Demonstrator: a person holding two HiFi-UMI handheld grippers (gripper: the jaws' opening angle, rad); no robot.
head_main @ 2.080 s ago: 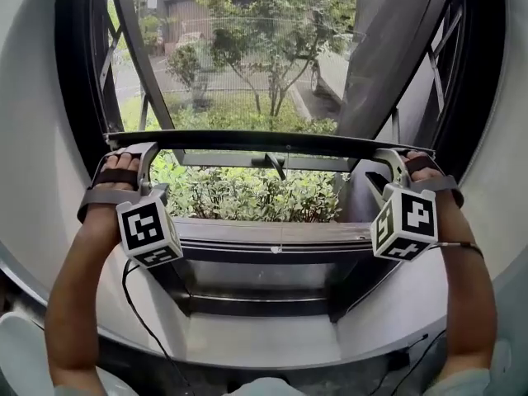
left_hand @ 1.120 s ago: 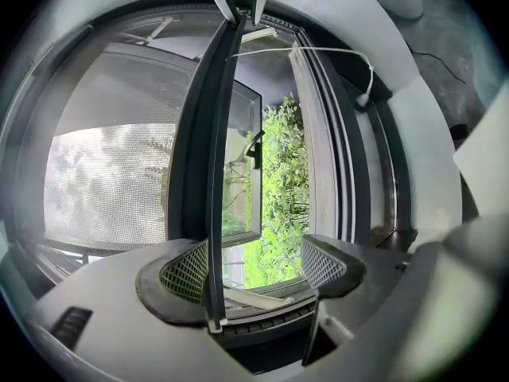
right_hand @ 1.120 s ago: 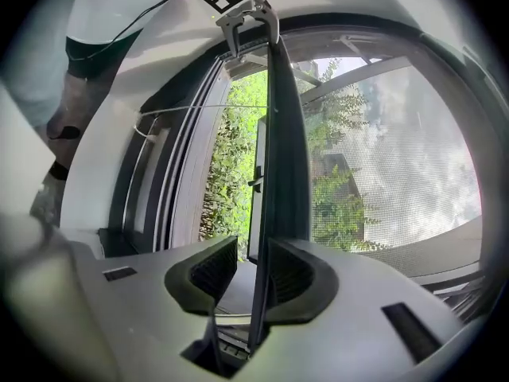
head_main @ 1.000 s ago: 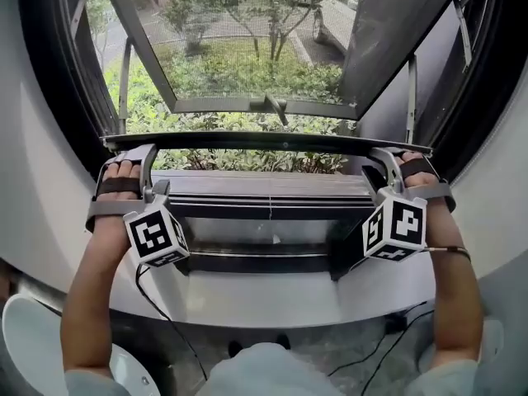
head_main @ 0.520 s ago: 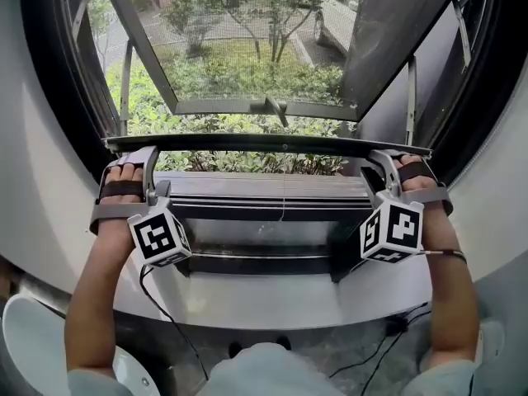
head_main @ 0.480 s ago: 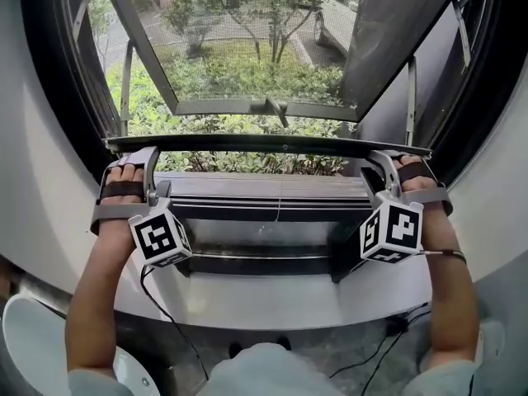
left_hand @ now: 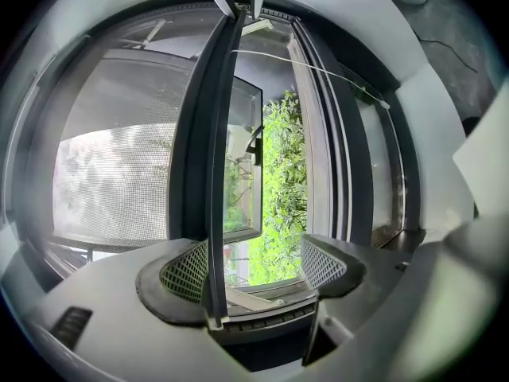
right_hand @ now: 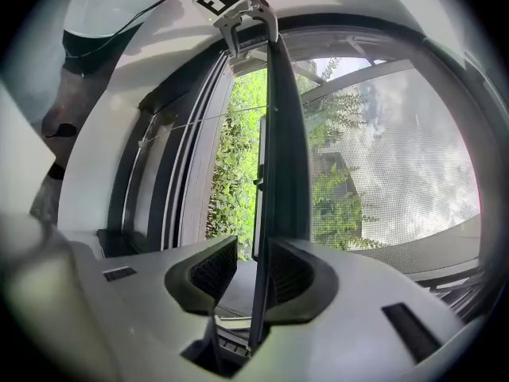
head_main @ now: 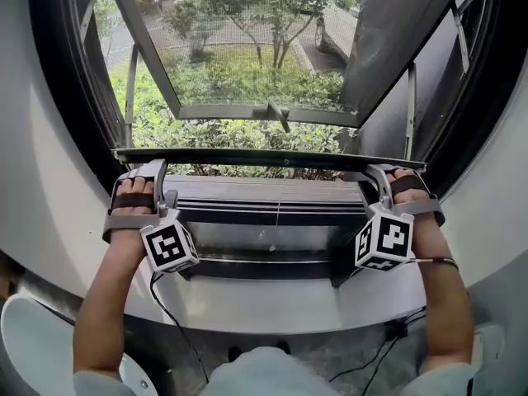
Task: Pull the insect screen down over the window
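Hanging low across the opening, the insect screen point(head_main: 247, 64) is ending in its dark pull bar point(head_main: 272, 158), which is sitting just above the bottom track point(head_main: 272, 213). A thin strip of bushes point(head_main: 247, 172) is showing in the gap between them, so the pull looks nearly done but not seated. The left gripper point(left_hand: 254, 267) is straddling the bar's left end with its jaws wide, and only the mesh-side jaw is lying against the bar. The right gripper point(right_hand: 253, 273) is straddling the right end with a narrower gap — again one jaw is touching while the other is standing clear. Neither is clamping. Each seems to be bearing down from above, one at each end, probably so the bar is travelling level instead of jamming. Beyond the mesh the casement point(head_main: 247, 110) is standing open, and a white sill point(head_main: 272, 308) is running beneath.
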